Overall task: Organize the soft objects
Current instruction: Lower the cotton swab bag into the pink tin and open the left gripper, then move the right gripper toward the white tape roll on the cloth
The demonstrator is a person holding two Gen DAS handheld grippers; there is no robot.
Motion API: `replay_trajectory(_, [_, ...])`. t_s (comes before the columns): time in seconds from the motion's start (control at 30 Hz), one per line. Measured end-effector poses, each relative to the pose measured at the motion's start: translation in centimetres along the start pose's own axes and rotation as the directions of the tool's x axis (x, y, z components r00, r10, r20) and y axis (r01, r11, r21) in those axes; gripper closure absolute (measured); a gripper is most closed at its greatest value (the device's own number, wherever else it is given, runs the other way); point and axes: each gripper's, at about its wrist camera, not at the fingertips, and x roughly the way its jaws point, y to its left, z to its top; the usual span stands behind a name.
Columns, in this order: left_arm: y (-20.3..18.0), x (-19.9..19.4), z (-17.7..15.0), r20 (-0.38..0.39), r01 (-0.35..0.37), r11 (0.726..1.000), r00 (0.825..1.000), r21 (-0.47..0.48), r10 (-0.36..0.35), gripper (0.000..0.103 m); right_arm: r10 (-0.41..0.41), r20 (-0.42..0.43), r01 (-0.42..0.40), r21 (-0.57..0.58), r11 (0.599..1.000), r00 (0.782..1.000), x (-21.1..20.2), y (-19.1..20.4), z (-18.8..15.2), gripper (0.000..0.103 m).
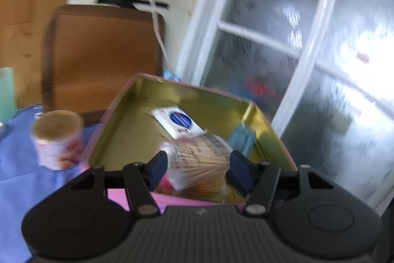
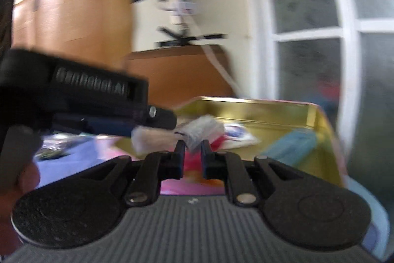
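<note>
A pink tin box with a gold inside stands open on the blue cloth; it also shows in the right wrist view. Inside lie a white packet with a blue circle, a teal packet and a clear bag of cotton swabs. My left gripper is open with its fingers on either side of the swab bag, over the box. My right gripper is nearly closed, with a narrow gap, at the box's near edge; whether it pinches the bag is unclear.
A small paper cup stands on the blue cloth left of the box. A brown chair back is behind. A glass door with white frames is on the right. The left gripper's body crosses the right wrist view.
</note>
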Motion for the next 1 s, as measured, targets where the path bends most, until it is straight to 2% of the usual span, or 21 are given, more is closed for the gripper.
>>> replay_trajectory(0.07, [-0.9, 1.5, -0.2, -0.032, -0.040, 0.999, 0.999, 0.011, 0.040, 0.034, -0.055, -0.027, 0.055, 0.019, 0.998, 0.998, 0.9, -2.0, 0.2, 0.085])
replay_trajectory(0.13, [-1.0, 1.8, -0.7, -0.027, -0.064, 0.998, 0.998, 0.016, 0.065, 0.032, -0.076, -0.070, 0.078, 0.032, 0.996, 0.995, 1.9, -3.3, 0.3, 0.083])
replay_trajectory(0.17, [-0.9, 1.8, -0.9, -0.015, -0.091, 0.996, 0.996, 0.021, 0.091, 0.030, -0.070, -0.098, 0.074, 0.044, 0.996, 0.993, 2.5, -3.7, 0.4, 0.078])
replay_trajectory(0.2, [-0.6, 1.9, -0.9, 0.000, -0.136, 0.990, 0.991, 0.028, 0.136, 0.027, -0.054, -0.112, 0.061, 0.064, 0.996, 0.992, 3.1, -3.9, 0.5, 0.069])
replay_trajectory(0.23, [-0.4, 2.0, -0.8, 0.013, -0.190, 0.981, 0.982, 0.034, 0.190, 0.027, -0.032, -0.129, 0.041, 0.072, 0.997, 0.991, 3.8, -3.7, 0.4, 0.064])
replay_trajectory(0.3, [0.5, 3.0, -0.1, 0.016, -0.308, 0.951, 0.952, 0.031, 0.307, 0.027, 0.020, -0.149, -0.011, 0.057, 0.998, 0.989, 5.1, -2.7, 0.6, 0.059])
replay_trajectory(0.37, [2.3, 3.4, 0.8, -0.008, -0.361, 0.932, 0.933, -0.028, 0.361, 0.029, 0.033, -0.148, -0.028, 0.035, 0.999, 0.988, 5.8, -1.7, 0.9, 0.057])
replay_trajectory(0.47, [4.6, 1.5, 1.5, 0.007, -0.339, 0.930, 0.939, -0.140, 0.343, 0.028, 0.023, -0.111, -0.019, 0.039, 0.999, 0.994, 5.7, -1.3, 1.7, 0.053])
replay_trajectory(0.63, [7.5, -3.0, 0.4, 0.065, -0.307, 0.934, 0.944, -0.182, 0.323, 0.026, 0.017, -0.051, -0.010, 0.134, 0.991, 0.999, 3.8, -2.8, 1.5, 0.053])
replay_trajectory(0.77, [11.2, -6.7, -2.2, 0.088, -0.294, 0.932, 0.944, -0.212, 0.318, 0.023, 0.041, -0.039, -0.033, 0.186, 0.982, 0.998, 3.3, -2.4, 1.5, 0.053])
replay_trajectory(0.83, [13.5, -8.5, -3.9, 0.094, -0.351, 0.915, 0.923, -0.197, 0.374, 0.021, 0.087, -0.033, -0.080, 0.193, 0.978, 0.996, 3.5, -1.1, 1.8, 0.053])
replay_trajectory(0.87, [14.8, -9.5, -4.9, 0.091, -0.392, 0.900, 0.906, -0.190, 0.414, 0.021, 0.118, -0.032, -0.111, 0.186, 0.976, 0.992, 3.8, -0.1, 1.9, 0.053])
replay_trajectory(0.93, [17.7, -11.4, -6.5, 0.079, -0.478, 0.856, 0.862, -0.198, 0.500, 0.021, 0.196, -0.046, -0.186, 0.163, 0.969, 0.979, 4.5, 2.5, 2.1, 0.053])
replay_trajectory(1.0, [21.0, -13.3, -7.8, 0.060, -0.553, 0.798, 0.812, -0.239, 0.581, 0.021, 0.297, -0.088, -0.284, 0.135, 0.949, 0.951, 5.7, 5.9, 2.5, 0.050])
